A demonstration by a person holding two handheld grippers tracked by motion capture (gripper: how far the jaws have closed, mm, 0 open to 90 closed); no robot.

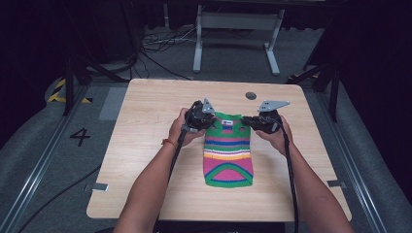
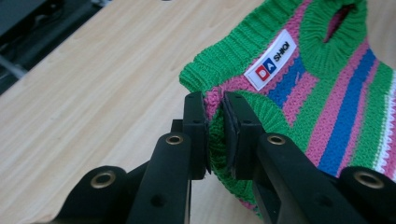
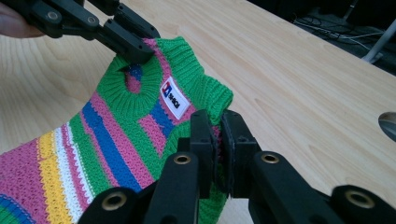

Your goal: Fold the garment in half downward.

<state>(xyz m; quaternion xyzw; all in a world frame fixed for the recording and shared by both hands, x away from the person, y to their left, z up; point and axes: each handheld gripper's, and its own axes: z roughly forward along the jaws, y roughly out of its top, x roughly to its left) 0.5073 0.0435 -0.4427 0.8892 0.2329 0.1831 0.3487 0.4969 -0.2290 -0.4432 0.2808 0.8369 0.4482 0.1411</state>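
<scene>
A small knitted garment striped in green, pink, blue, yellow and white lies flat on the wooden table, neck end away from me. My left gripper is shut on its far left corner, the knit pinched between the pads beside the white label. My right gripper is shut on the far right corner, green ribbing squeezed between its jaws. In the right gripper view the left gripper bites the garment by the neck hole. The held edge lifts slightly off the table.
A grey round grommet sits in the table near the far edge, just beyond the right gripper. White stand legs and loose cables lie on the floor past the table. Bare wood surrounds the garment on both sides.
</scene>
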